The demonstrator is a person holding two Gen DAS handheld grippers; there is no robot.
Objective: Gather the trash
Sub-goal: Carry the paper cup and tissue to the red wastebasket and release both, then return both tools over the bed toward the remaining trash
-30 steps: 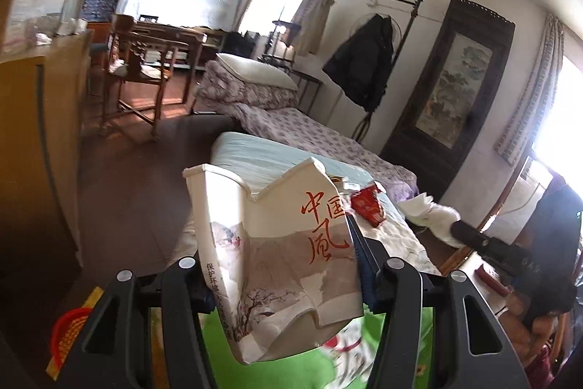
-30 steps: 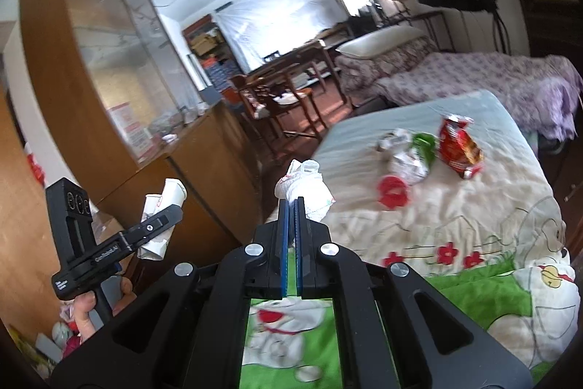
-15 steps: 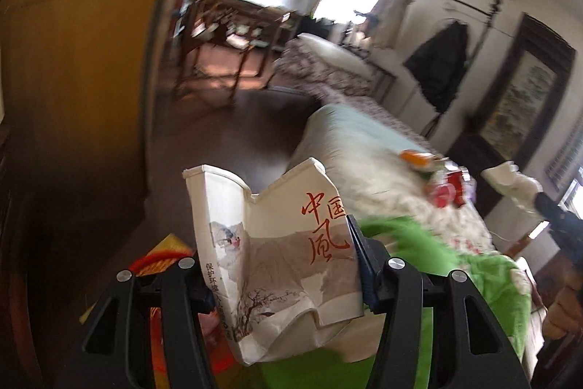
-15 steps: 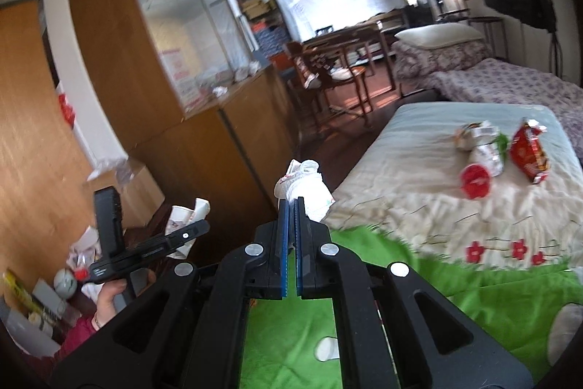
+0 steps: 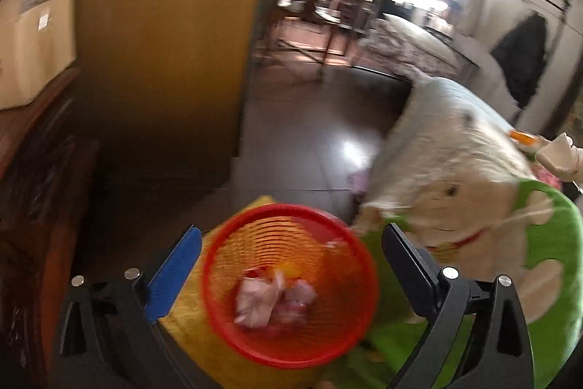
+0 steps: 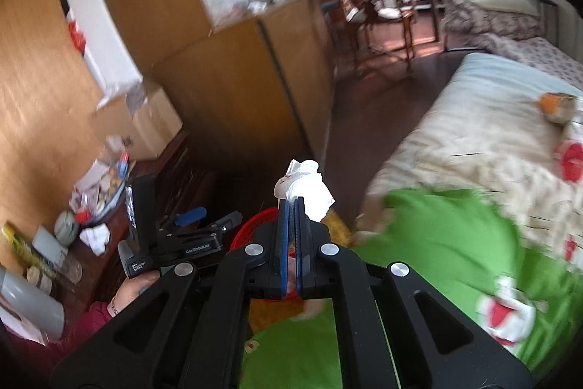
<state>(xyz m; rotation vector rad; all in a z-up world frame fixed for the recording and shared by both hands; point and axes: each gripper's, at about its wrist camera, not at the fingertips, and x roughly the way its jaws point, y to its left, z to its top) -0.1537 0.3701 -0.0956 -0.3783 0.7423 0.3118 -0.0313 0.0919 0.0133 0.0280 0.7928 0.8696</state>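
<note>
your left gripper point(image 5: 288, 265) tilts down over the red basket point(image 5: 291, 345), its jaws just sprung wide with nothing between them, crumpled paper point(image 5: 269, 298) lying in the basket. your right gripper point(image 6: 290, 206) angles downward beside the bed point(image 6: 455, 141), fingers pressed together, pinching a white wad point(image 6: 306, 188).

basket point(image 5: 291, 283): red plastic mesh | floor point(image 5: 313, 137): dark, glossy | cabinet point(image 5: 164, 35): smooth wood | wad point(image 6: 304, 190): crumpled white paper | bedcover point(image 6: 448, 243): soft cloth

Left gripper point(image 5: 291, 254) tilted downward, jaws just opened wide, nothing between; right gripper point(image 6: 290, 206) pinched shut.
</note>
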